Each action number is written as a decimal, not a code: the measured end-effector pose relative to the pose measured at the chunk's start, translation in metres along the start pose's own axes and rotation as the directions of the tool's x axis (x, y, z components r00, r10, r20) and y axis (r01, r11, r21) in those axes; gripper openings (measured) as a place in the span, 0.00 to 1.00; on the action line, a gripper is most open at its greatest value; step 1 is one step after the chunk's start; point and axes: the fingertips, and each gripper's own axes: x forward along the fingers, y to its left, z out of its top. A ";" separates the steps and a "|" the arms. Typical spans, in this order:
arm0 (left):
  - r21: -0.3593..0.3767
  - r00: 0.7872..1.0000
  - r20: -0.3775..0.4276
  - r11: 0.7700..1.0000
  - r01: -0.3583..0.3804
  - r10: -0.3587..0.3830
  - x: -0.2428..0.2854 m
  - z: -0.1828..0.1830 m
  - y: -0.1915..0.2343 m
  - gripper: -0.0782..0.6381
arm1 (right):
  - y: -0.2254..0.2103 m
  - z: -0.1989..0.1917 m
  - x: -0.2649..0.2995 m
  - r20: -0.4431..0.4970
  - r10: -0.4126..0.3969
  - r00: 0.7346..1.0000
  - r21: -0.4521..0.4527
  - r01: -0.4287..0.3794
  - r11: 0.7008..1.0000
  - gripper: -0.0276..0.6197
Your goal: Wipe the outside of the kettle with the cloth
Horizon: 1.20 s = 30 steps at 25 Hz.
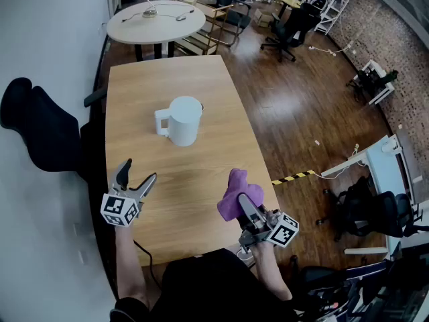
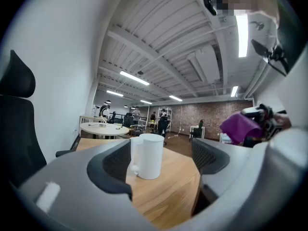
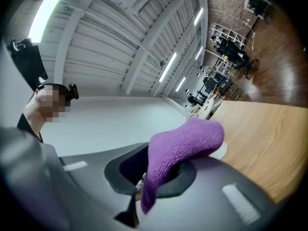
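A white kettle (image 1: pixel 181 120) stands upright in the middle of the wooden table (image 1: pixel 167 79), its handle to the left. My left gripper (image 1: pixel 137 178) hovers near the table's near left edge, open and empty; between its jaws in the left gripper view the kettle (image 2: pixel 147 156) stands well ahead. My right gripper (image 1: pixel 245 203) is near the table's near right edge, shut on a purple cloth (image 1: pixel 236 192). In the right gripper view the cloth (image 3: pixel 183 150) bulges out from between the jaws and droops over them.
A black office chair (image 1: pixel 40 129) stands left of the table. A round white table (image 1: pixel 155 20) with cables sits beyond the far end. More chairs and desks (image 1: pixel 288 25) stand on the wooden floor to the right, with a yellow-black tape strip (image 1: pixel 293 177).
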 end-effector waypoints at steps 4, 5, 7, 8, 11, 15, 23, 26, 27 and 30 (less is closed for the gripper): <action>0.076 0.995 -0.104 0.997 0.011 -0.003 0.047 -0.045 0.090 0.81 | -0.042 -0.054 -0.008 0.017 -0.153 0.988 0.062 0.152 0.986 0.08; 0.076 0.991 -0.137 0.997 0.014 -0.004 0.057 -0.063 0.113 0.81 | -0.045 -0.066 -0.004 0.021 -0.173 0.985 0.061 0.171 0.983 0.08; 0.068 0.977 -0.211 0.997 0.024 -0.009 0.083 -0.095 0.147 0.83 | -0.048 -0.076 0.002 0.021 -0.196 0.980 0.050 0.195 0.980 0.08; 0.067 0.969 -0.247 0.997 0.027 -0.009 0.098 -0.107 0.155 0.84 | -0.045 -0.074 0.002 0.016 -0.194 0.981 0.037 0.193 0.980 0.08; 0.094 0.941 -0.339 0.995 0.035 -0.001 0.125 -0.142 0.163 0.85 | -0.020 -0.067 -0.010 -0.008 -0.139 0.990 -0.018 0.138 0.990 0.08; 0.159 0.898 -0.440 0.983 0.091 -0.012 0.144 -0.199 0.166 0.84 | -0.021 -0.082 -0.057 -0.019 -0.144 0.989 -0.051 0.143 0.988 0.08; 0.231 0.876 -0.482 0.959 0.163 -0.032 0.194 -0.201 0.118 0.48 | -0.086 -0.024 -0.095 0.000 -0.093 0.996 -0.020 0.093 0.995 0.08; 0.236 0.887 -0.462 0.961 0.146 -0.021 0.196 -0.201 0.053 0.49 | -0.095 0.009 -0.110 0.009 -0.037 0.999 0.006 0.037 0.999 0.08; 0.234 0.893 -0.450 0.963 0.136 -0.017 0.192 -0.207 0.035 0.49 | -0.109 0.006 -0.120 0.013 -0.040 0.999 0.035 0.040 0.999 0.08; 0.207 0.914 -0.406 0.974 0.096 -0.004 0.158 -0.221 -0.013 0.49 | -0.133 -0.010 -0.137 0.010 -0.022 1.000 0.085 0.021 0.996 0.08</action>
